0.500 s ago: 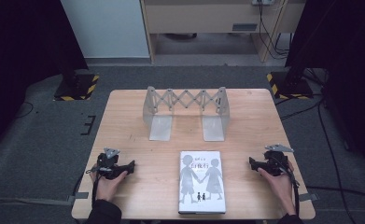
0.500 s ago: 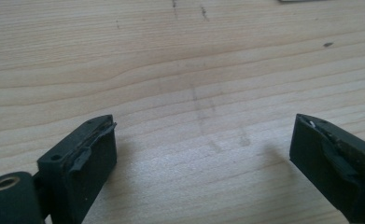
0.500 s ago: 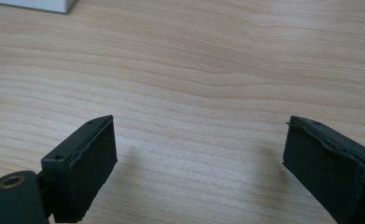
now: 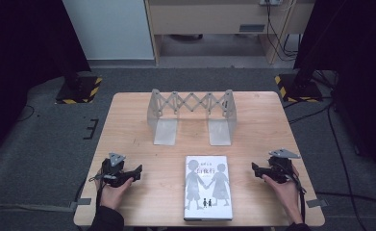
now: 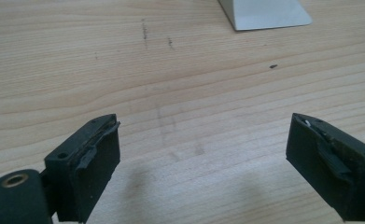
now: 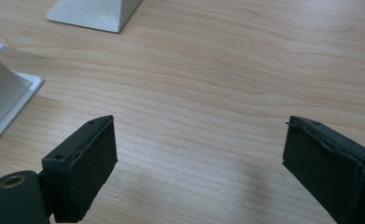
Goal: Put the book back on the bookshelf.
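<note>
A grey book [image 4: 207, 186] with two silhouetted figures on its cover lies flat at the table's front middle. Behind it stands a metal scissor-type book rack [image 4: 193, 114] with two flat foot plates. My left gripper [image 4: 138, 171] rests on the table left of the book, held in a hand, jaws pointing toward the book. My right gripper [image 4: 254, 168] rests right of the book, pointing back at it. In the left gripper view the gripper [image 5: 203, 126] is open over bare wood; in the right gripper view the gripper [image 6: 199, 123] is open too, with nothing between its jaws.
The wooden table [image 4: 128, 125] stands on grey carpet. A rack foot plate [image 5: 264, 14] lies ahead of the left gripper. A foot plate [image 6: 96, 11] and a corner of the book [image 6: 3, 98] lie ahead-left of the right gripper.
</note>
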Demonstrator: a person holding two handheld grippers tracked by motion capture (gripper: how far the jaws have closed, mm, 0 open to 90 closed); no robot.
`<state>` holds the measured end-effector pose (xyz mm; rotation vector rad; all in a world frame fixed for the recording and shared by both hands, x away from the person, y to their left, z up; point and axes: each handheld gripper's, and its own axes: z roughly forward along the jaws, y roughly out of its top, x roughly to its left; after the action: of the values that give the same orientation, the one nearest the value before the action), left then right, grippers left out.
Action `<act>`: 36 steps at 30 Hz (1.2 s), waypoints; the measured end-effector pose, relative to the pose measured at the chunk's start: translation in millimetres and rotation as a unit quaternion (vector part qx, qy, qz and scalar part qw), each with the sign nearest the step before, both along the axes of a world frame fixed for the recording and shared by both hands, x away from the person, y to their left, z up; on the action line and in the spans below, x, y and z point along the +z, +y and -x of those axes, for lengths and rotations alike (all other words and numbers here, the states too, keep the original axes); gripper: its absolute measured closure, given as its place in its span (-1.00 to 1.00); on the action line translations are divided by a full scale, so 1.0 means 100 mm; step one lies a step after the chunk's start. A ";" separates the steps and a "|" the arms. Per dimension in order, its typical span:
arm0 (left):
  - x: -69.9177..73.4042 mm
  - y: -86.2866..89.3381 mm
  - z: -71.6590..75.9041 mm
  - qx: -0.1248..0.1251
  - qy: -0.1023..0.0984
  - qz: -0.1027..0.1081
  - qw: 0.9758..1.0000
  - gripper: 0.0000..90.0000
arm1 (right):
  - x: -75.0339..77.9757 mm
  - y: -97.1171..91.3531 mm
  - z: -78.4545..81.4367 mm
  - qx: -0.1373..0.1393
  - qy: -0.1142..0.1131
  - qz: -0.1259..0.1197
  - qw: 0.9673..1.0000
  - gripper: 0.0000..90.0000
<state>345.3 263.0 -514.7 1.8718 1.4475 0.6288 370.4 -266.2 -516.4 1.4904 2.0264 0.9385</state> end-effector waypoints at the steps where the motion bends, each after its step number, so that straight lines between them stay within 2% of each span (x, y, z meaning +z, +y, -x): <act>1: 0.01 -0.01 0.01 -0.002 -0.002 0.000 1.000 -0.79 | 0.01 0.01 0.02 0.004 -0.004 -0.002 1.000 -0.76; 5: 0.04 -0.07 0.03 -0.013 -0.008 0.007 1.000 -0.76 | 0.05 0.05 0.06 0.014 -0.018 -0.010 1.000 -0.75; 7: 0.05 -0.10 0.04 -0.019 -0.009 0.006 1.000 -0.76 | 0.07 0.08 0.08 0.016 -0.019 -0.016 1.000 -0.75; 12: 0.05 -0.17 0.08 -0.034 -0.012 0.011 0.999 -0.76 | 0.09 0.13 0.13 0.024 -0.024 -0.017 0.999 -0.72; 13: 0.06 -0.19 0.09 -0.045 -0.013 0.017 0.999 -0.75 | 0.10 0.16 0.15 0.024 -0.028 -0.017 0.999 -0.69; 17: 0.06 -0.24 0.09 -0.053 -0.014 0.014 0.998 -0.75 | 0.12 0.18 0.16 0.028 -0.038 -0.015 0.999 -0.63; 19: 0.06 -0.26 0.11 -0.059 -0.013 0.020 0.998 -0.75 | 0.13 0.20 0.16 0.030 -0.043 -0.021 0.998 -0.61; 23: 0.08 -0.32 0.12 -0.064 -0.016 0.024 0.998 -0.75 | 0.15 0.26 0.19 0.044 -0.046 -0.039 0.997 -0.53; 26: 0.10 -0.38 0.15 -0.072 -0.024 0.021 0.997 -0.75 | 0.17 0.31 0.21 0.056 -0.054 -0.036 0.996 -0.53; 29: 0.11 -0.41 0.16 -0.078 -0.025 0.022 0.996 -0.75 | 0.18 0.33 0.23 0.060 -0.048 -0.041 0.996 -0.53; 32: 0.12 -0.45 0.17 -0.084 -0.025 0.031 0.996 -0.75 | 0.19 0.36 0.26 0.066 -0.046 -0.049 0.996 -0.54; 33: 0.12 -0.48 0.18 -0.087 -0.029 0.042 0.995 -0.76 | 0.19 0.39 0.27 0.072 -0.039 -0.056 0.995 -0.54; 36: 0.13 -0.51 0.19 -0.091 -0.034 0.046 0.994 -0.75 | 0.19 0.42 0.27 0.078 -0.033 -0.062 0.994 -0.54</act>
<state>325.9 211.9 -501.7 1.8665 1.2255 0.5230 342.9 -224.1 -497.7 1.3573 2.0934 1.1815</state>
